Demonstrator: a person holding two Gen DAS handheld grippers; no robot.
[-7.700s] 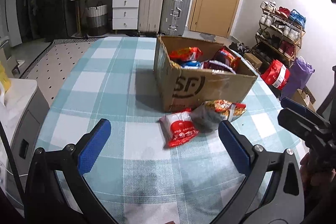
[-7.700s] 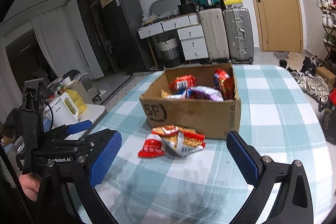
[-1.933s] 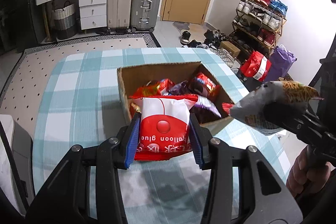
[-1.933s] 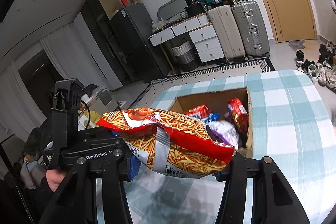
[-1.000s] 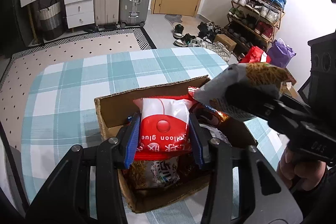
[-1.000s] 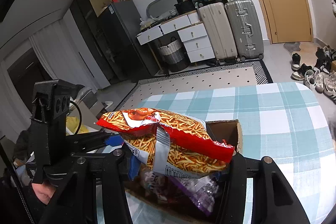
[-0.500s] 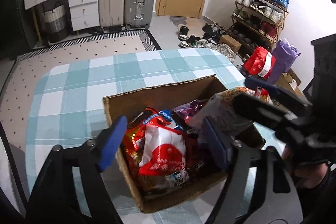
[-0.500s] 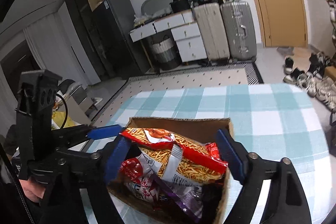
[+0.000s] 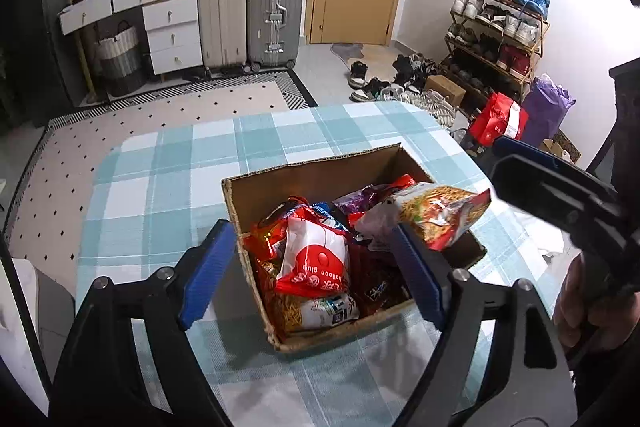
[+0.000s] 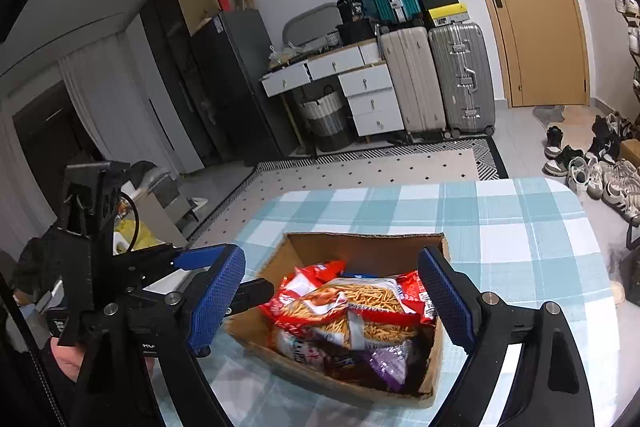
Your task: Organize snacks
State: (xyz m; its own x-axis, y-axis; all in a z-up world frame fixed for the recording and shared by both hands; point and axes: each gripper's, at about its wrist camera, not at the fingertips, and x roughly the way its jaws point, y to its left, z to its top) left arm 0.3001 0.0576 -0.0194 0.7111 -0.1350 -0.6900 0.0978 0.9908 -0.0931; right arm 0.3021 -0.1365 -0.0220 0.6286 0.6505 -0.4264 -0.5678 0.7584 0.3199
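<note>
The counter (image 9: 168,167) is broad and round-cornered, covered in a soft cloth of pale teal and white checks, and stretches ahead of both tongs. On it, straight ahead of the left tongs (image 9: 308,275) and just below them, stands a brown corrugated cardboard box (image 9: 320,171), rectangular, open-topped, with rough cut edges. In the right wrist view the same box (image 10: 360,243) lies between and just beyond the right tongs (image 10: 332,301).

The box is heaped with glossy, crinkled snack bags. Uppermost on the side nearer the right tongs lies a wide red bag printed with golden fries (image 10: 360,303), its end jutting over the box wall (image 9: 436,215). Nearer the left tongs a red and white pillow-shaped bag with a round red mark (image 9: 316,259) rests tilted on the pile. Smaller bags are tucked under and around these: a purple one (image 10: 390,359) in the corner nearest the right tongs, and a white one with dark print (image 9: 332,309) against the near wall.

The left tongs' jaws, faced with blue dimpled rubber on black arms, are opening; they hang spread apart above the box and touch no bag. The right tongs' jaws, of the same make, are also opening, wide either side of the fries bag and clear of it.
</note>
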